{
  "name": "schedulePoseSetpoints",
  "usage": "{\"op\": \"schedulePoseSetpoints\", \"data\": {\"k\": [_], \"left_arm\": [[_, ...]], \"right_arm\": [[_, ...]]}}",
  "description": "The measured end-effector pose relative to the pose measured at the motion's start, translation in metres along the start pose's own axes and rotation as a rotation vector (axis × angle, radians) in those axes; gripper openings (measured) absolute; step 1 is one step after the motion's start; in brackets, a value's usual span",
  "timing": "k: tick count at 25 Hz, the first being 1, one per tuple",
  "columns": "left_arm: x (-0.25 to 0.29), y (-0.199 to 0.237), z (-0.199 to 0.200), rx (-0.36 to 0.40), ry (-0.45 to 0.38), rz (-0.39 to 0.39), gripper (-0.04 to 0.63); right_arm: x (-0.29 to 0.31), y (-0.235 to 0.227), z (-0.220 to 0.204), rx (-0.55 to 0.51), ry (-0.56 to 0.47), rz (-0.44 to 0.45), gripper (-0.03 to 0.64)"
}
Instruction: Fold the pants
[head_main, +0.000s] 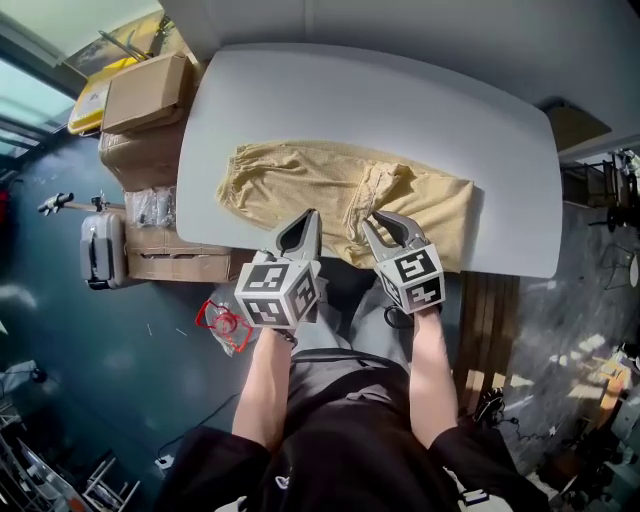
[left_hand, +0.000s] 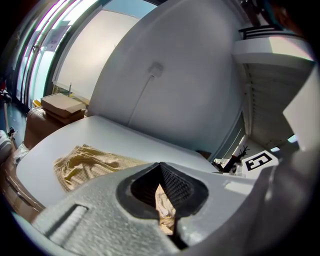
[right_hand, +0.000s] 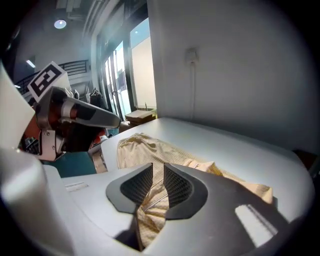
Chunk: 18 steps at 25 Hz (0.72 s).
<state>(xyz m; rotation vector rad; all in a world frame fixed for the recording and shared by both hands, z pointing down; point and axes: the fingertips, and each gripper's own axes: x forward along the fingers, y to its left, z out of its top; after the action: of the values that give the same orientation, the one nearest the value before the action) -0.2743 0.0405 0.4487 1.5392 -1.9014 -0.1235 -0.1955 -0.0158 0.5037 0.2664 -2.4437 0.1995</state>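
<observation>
Pale yellow pants (head_main: 300, 180) lie spread across the white table (head_main: 400, 100), with the waist end rumpled near the front edge. My left gripper (head_main: 303, 228) is at that front edge, shut on a pinch of the yellow cloth, which shows between its pads (left_hand: 176, 187). Just to its right, my right gripper (head_main: 380, 228) has a fold of the pants (right_hand: 145, 147) running between its jaws and hanging below them. Its pads (right_hand: 177, 185) stand a little apart around the cloth. In the left gripper view, the far leg of the pants (left_hand: 85, 162) lies flat on the table.
Cardboard boxes (head_main: 150, 95) are stacked on the floor beside the table's left end, with a grey suitcase (head_main: 100, 250) and a red object (head_main: 222, 320) nearby. Wooden slats (head_main: 487, 320) lie on the floor at the right. The person stands against the table's front edge.
</observation>
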Motion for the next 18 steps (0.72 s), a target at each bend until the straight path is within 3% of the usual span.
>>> {"op": "schedulePoseSetpoints", "data": {"k": [8, 15, 18], "left_arm": [[0.035, -0.061, 0.026, 0.082, -0.006, -0.122, 0.003], [0.065, -0.136, 0.053, 0.191, -0.049, -0.257, 0.003], [0.072, -0.171, 0.065, 0.239, -0.081, -0.313, 0.003]], "right_arm": [[-0.076, -0.064, 0.060, 0.027, -0.251, -0.191, 0.003], [-0.158, -0.119, 0.084, 0.058, -0.402, -0.383, 0.003], [-0.187, -0.135, 0.082, 0.084, -0.428, -0.425, 0.003]]}}
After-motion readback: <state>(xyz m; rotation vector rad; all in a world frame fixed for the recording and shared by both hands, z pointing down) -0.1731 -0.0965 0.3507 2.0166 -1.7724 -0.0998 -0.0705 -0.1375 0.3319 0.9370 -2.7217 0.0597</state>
